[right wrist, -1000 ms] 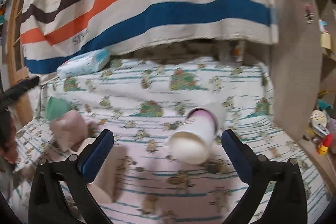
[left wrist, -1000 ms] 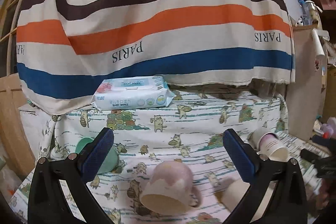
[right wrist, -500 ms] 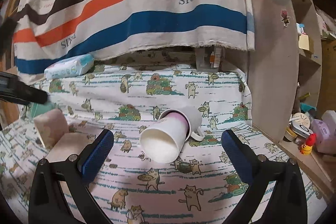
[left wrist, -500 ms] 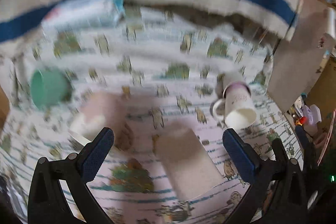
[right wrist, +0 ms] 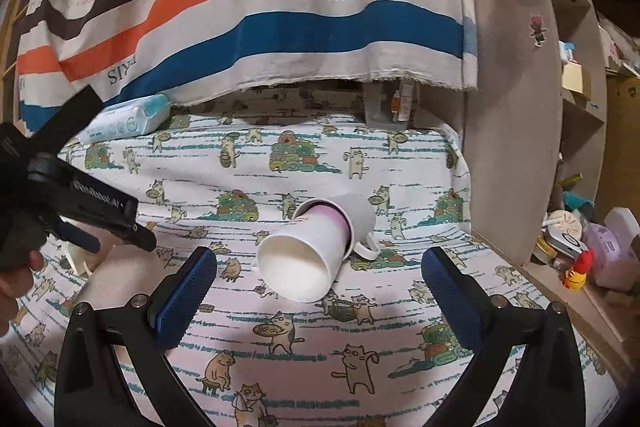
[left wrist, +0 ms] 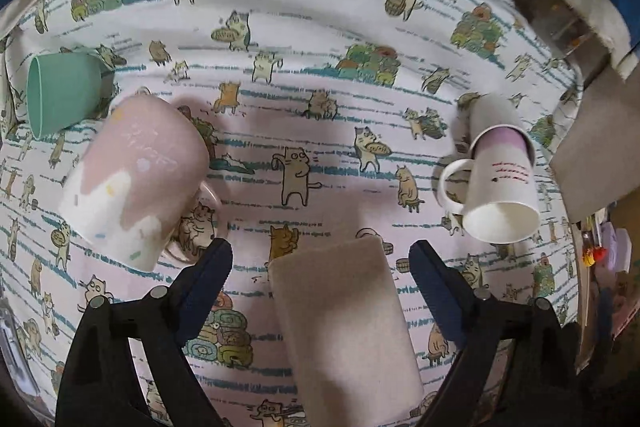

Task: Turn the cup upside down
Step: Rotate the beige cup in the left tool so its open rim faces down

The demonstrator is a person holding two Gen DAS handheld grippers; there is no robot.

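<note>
Several cups lie on their sides on a cat-print cloth. In the left wrist view a beige cup (left wrist: 344, 315) lies between the open jaws of my left gripper (left wrist: 320, 267), not touched. A pink-and-white mug (left wrist: 136, 175) lies to its left, a green cup (left wrist: 60, 95) beyond it. A white paper cup (left wrist: 500, 187) is stuck in a white mug at right. In the right wrist view that paper cup (right wrist: 308, 259) lies just ahead of my open, empty right gripper (right wrist: 320, 283). The left gripper (right wrist: 80, 211) shows at the left edge.
A pack of baby wipes (right wrist: 124, 123) lies at the back left, under a hanging striped cloth (right wrist: 260, 7). A wooden shelf unit (right wrist: 532, 131) with small items stands along the right side of the table.
My left gripper has tipped down and moved right from the pink mug to over the beige cup. My right gripper has come slightly closer to the paper cup.
</note>
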